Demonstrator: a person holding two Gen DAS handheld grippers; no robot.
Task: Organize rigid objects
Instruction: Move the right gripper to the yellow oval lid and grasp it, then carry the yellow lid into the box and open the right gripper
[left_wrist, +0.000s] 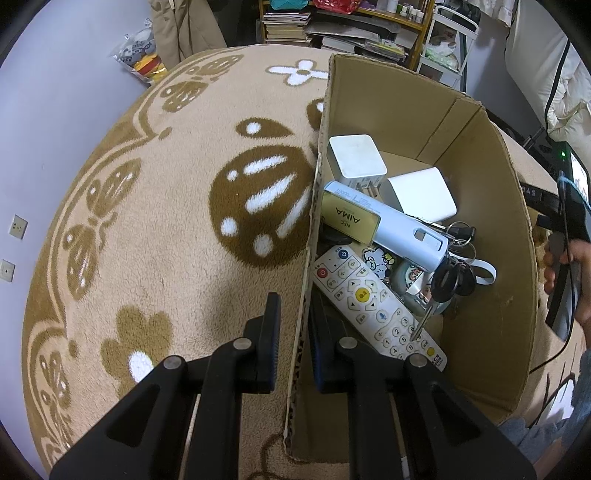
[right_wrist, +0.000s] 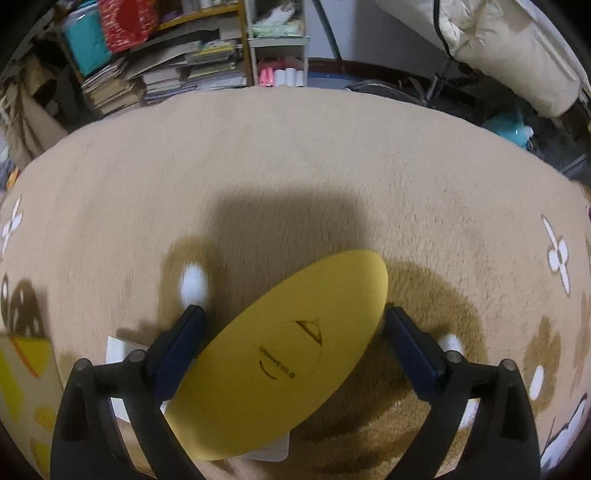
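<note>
My left gripper (left_wrist: 295, 301) is shut on the near side wall of an open cardboard box (left_wrist: 480, 229), one finger outside on the rug and one inside. In the box lie a white remote (left_wrist: 369, 295), a pale blue power bank (left_wrist: 406, 230), a yellow card (left_wrist: 349, 219), two white charger cubes (left_wrist: 356, 157) and keys (left_wrist: 450, 280). My right gripper (right_wrist: 293, 314) points down at the rug and stands wide open. A flat yellow oval object (right_wrist: 295, 354) lies slantwise between its fingers, over a white sheet (right_wrist: 122, 347). No pad presses on it.
The beige patterned rug (left_wrist: 166, 240) spreads left of the box. Bookshelves with stacked books (right_wrist: 166, 74) stand beyond the rug's far edge. A yellow-patterned carton (right_wrist: 22, 373) sits at the right wrist view's left edge. A hand (left_wrist: 576, 273) holds the other gripper beside the box.
</note>
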